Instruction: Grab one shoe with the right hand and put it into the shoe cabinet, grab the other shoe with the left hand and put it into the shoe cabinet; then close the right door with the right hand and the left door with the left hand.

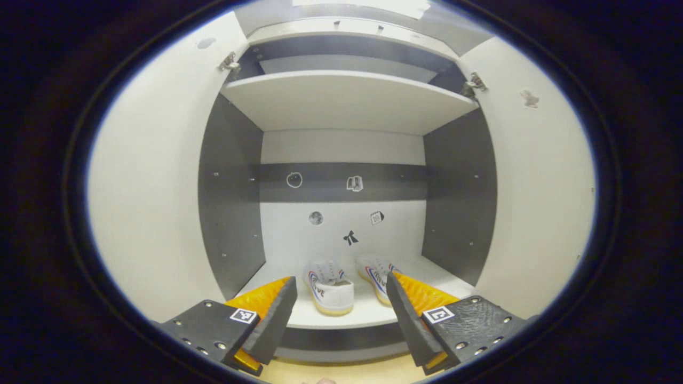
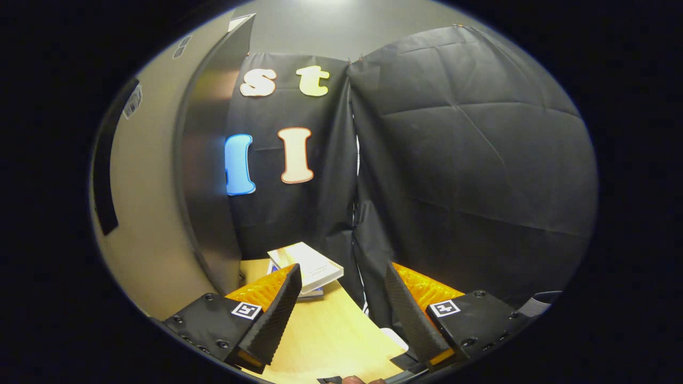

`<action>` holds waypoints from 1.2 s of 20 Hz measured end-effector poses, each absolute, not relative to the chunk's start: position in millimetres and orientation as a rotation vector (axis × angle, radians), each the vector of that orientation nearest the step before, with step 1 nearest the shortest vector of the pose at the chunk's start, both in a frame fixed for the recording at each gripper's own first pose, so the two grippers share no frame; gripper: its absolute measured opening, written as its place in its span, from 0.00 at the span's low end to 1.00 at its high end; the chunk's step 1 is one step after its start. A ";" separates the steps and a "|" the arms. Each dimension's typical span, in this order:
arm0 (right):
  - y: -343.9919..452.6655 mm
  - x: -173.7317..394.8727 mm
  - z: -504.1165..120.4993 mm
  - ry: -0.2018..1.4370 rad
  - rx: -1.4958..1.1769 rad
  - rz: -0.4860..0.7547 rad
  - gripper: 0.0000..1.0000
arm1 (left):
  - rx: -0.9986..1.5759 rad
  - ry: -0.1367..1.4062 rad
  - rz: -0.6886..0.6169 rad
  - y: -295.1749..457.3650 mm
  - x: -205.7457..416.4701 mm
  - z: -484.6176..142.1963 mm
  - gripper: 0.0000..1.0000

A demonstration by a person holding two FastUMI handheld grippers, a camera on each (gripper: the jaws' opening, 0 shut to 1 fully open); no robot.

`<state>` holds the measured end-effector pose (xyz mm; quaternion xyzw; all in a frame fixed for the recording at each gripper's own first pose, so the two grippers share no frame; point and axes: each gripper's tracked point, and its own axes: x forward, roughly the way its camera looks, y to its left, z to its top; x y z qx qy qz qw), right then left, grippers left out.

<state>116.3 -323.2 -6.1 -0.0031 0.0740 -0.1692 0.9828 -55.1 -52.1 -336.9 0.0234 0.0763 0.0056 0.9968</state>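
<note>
The left gripper (image 1: 341, 314) sits at the bottom of the left gripper view with its fingers spread wide and nothing between them; beyond it, low in the middle of the frame, both shoes rest side by side on the bottom shelf of the shoe cabinet (image 1: 341, 101), the left shoe (image 1: 330, 287) in full sight, the right shoe (image 1: 375, 277) partly behind one finger; the left door (image 1: 155, 176) and right door (image 1: 539, 176) stand open at either edge of the frame. The right gripper (image 2: 339, 314) is likewise wide open and empty at the bottom of its view, above a wooden desk (image 2: 331, 336) with a white box (image 2: 307, 265) near the centre; a door panel (image 2: 208, 176) rises at the left of that frame.

Judging from this, only the doors remain; a swing begun off the door's edge could let the fingers slip, and a shoe heel near the shelf front might catch a closing door; how far the heels stand back is hard to judge; whether the panel is the right door's outer face I cannot tell.
</note>
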 end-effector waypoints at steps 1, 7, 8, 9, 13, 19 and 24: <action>-316.6 116.8 4.0 0.138 0.000 -0.321 0.98 | 0.068 0.151 0.007 -53.2 -70.3 -333.2 0.96; -265.3 113.2 64.6 0.110 0.013 -0.116 0.98 | 0.034 0.124 0.035 -48.0 -152.6 -331.9 0.95; -259.4 110.5 73.6 0.095 0.015 -0.101 0.98 | 0.030 0.128 0.053 -39.7 -164.5 -337.3 0.95; -251.8 108.5 82.5 0.080 0.026 -0.078 0.93 | 0.032 0.142 0.058 -34.6 -171.7 -342.8 0.94; -213.4 107.7 95.6 0.080 0.016 0.022 0.92 | 0.039 0.174 0.083 -21.3 -194.7 -349.4 0.95; -193.7 101.1 92.4 0.089 -0.026 0.020 0.95 | -0.013 0.175 0.092 -17.9 -213.5 -351.0 0.95; -177.9 98.2 91.4 0.104 -0.010 0.022 0.94 | -0.019 0.185 0.067 -20.4 -220.9 -354.1 0.95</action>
